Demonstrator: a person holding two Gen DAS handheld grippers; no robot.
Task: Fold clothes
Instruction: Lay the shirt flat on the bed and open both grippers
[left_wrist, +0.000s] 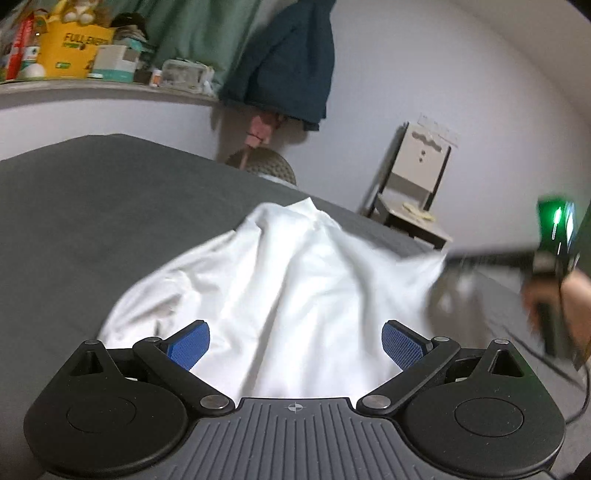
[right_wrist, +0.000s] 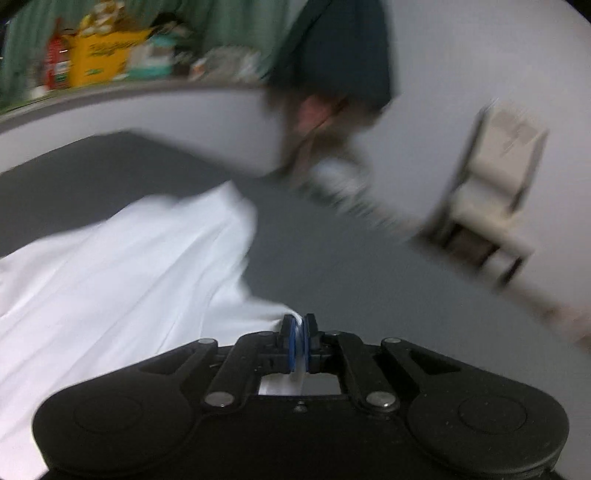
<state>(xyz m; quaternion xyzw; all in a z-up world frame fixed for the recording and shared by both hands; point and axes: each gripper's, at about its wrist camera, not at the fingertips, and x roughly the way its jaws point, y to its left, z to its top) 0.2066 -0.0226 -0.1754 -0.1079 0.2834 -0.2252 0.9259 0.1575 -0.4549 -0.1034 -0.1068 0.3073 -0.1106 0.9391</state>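
Left tool (left_wrist: 295, 341) spread wide above white garment (left_wrist: 280, 280), right tool (right_wrist: 300, 341) pinching its edge

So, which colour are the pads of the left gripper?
Blue, with a fine mesh texture, on the left gripper pads; clearest in the left wrist view.

I count one white garment (left_wrist: 295, 291) lying on one dark grey surface (left_wrist: 92, 206). I have two grippers in sight: the left gripper (left_wrist: 295, 345), with two blue pads (left_wrist: 190, 345), and the right gripper (right_wrist: 300, 341), also with two blue pads (right_wrist: 293, 345). One hand (left_wrist: 561, 306) shows at the edge. Against the wall I make out one chair (left_wrist: 417, 188) and one round woven stool (left_wrist: 269, 168). One dark blue garment (left_wrist: 295, 66) hangs there, beside one green curtain (left_wrist: 207, 33). On the one shelf (left_wrist: 103, 88) stands one yellow box (left_wrist: 74, 51); the rest there is too cluttered to count.
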